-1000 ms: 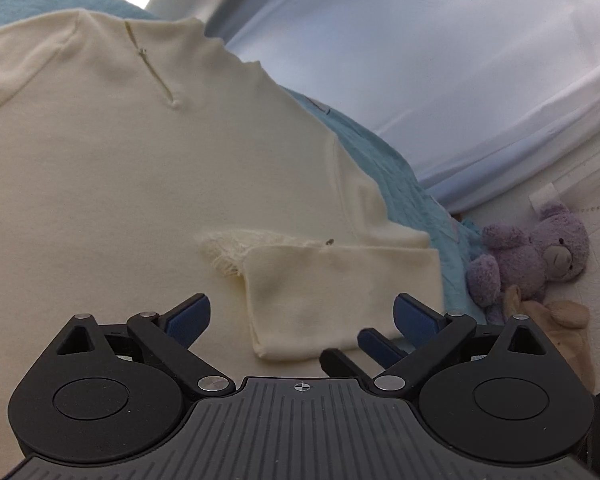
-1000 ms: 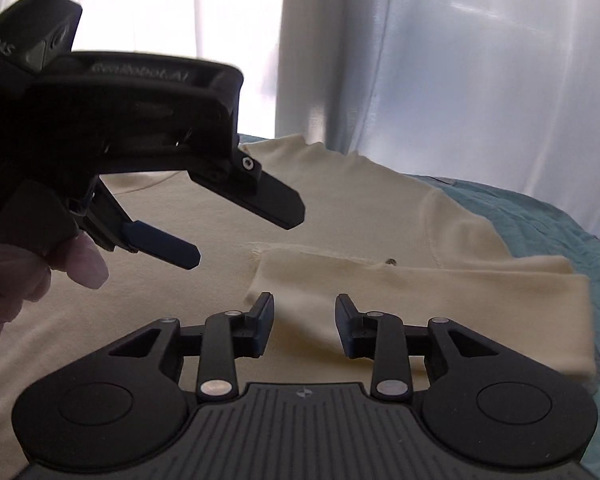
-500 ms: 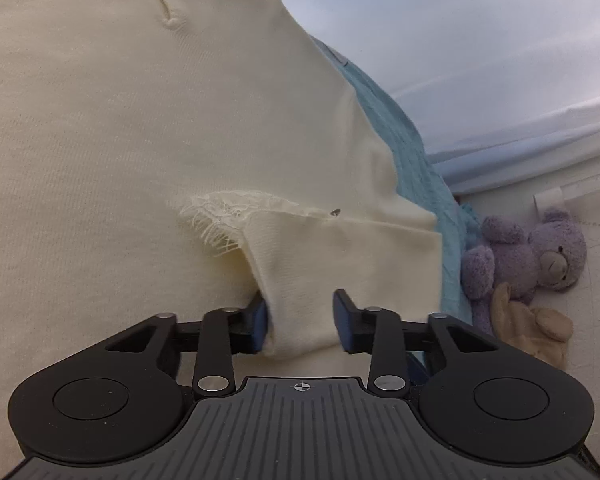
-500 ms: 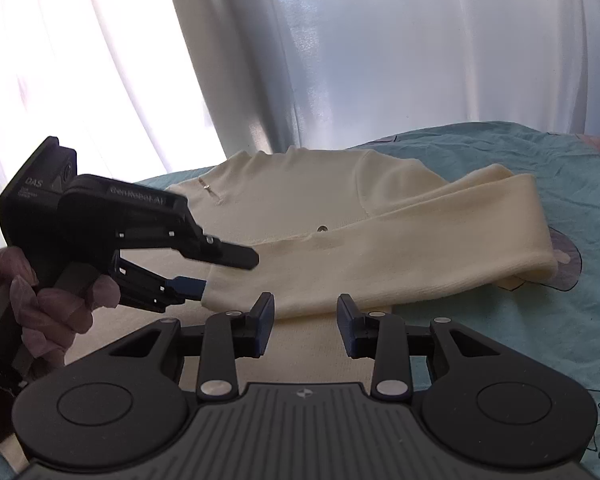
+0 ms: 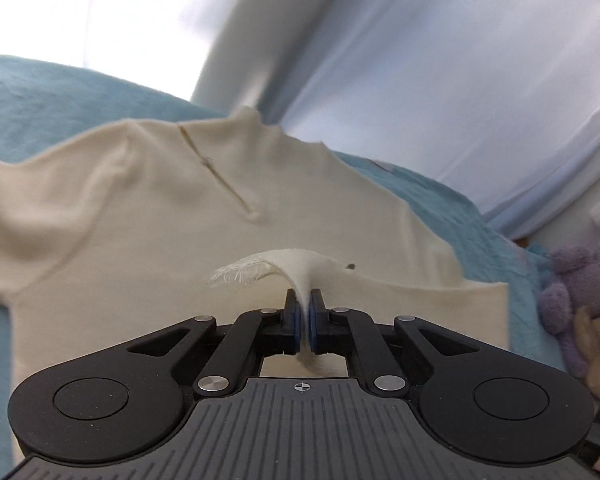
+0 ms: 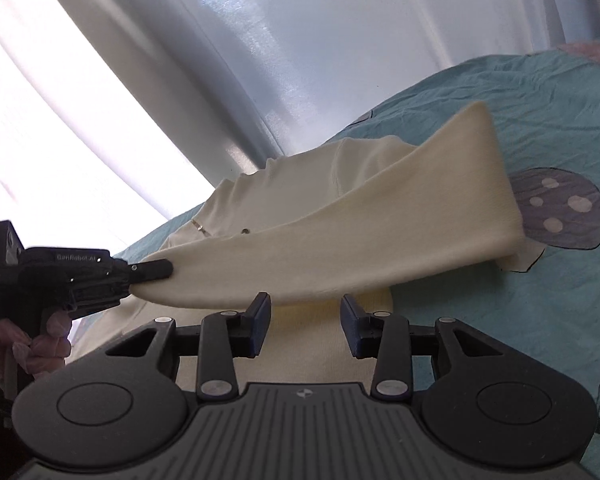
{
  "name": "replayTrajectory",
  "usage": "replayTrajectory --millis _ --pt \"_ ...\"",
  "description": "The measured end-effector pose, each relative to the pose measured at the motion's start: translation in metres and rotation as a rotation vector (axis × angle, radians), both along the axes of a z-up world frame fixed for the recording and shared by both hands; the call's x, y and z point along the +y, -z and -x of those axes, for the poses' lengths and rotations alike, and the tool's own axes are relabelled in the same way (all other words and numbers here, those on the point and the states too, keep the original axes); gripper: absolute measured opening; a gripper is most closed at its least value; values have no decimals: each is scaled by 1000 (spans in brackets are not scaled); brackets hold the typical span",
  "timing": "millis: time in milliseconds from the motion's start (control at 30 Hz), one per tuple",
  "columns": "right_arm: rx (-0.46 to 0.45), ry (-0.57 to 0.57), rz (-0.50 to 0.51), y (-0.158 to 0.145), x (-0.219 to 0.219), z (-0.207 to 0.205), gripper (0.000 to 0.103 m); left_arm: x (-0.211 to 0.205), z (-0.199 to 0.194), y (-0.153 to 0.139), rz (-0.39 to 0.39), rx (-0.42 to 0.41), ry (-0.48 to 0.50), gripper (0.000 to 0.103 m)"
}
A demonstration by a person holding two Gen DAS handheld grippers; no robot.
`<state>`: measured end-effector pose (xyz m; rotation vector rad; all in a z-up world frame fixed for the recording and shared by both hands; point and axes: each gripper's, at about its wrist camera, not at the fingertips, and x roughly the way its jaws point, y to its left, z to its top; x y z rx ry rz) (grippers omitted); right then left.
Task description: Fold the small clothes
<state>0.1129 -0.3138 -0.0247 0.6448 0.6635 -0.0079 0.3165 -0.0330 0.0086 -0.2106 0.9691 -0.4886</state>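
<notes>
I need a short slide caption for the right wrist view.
Left gripper lifts the cream sweater's sleeve above the teal bedspread; right gripper open.

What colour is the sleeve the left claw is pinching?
Cream sleeve, clearest in the right wrist view.

- The sweater (image 5: 148, 216) lies flat on the bed cover (image 5: 40, 96), with its neck end far from the left wrist camera.
- The sleeve (image 6: 340, 248) is folded across the top of the sweater, and its fold sticks out to the right over the bed cover.
- The left gripper (image 5: 304, 314) is pinched tight on the sleeve's end, which is lifted off the sweater.
- The right gripper (image 6: 305, 326) sits just in front of the sleeve's middle, jaws apart, touching nothing.
- The curtain (image 5: 420, 60) hangs behind the bed.
- The teddy bear (image 5: 580, 280) sits to the right, past the edge of the bed.
</notes>
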Motion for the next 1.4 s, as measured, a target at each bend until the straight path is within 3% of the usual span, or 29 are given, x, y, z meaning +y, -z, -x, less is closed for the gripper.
replayTrajectory --millis 100,167,233,333,467,567,867,1267,1400 --pt "20 29 -69 10 -6 -9 38 11 -8 7 -136 -52 -43 6" --pt "28 45 -105 15 -9 -13 38 23 -16 13 -174 -48 -61 6" --pt "39 65 -127 19 -12 -17 38 32 -23 18 -164 -32 -84 6" --pt "35 93 -161 20 -16 -22 38 44 -31 25 -80 -1 -107 7" --pt "41 112 -166 21 -16 -34 38 45 -39 38 -18 44 -121 15" --pt "46 117 -168 22 -15 -40 38 47 -41 37 27 53 -122 6" --pt "50 146 -225 28 -17 -49 38 55 -42 -12 -72 -145 -135 6" --pt "31 253 -272 36 -32 -58 36 86 -52 2 -118 -133 -199 6" --pt "54 289 -236 39 -33 -58 15 85 -52 8 -131 -130 -184 6"
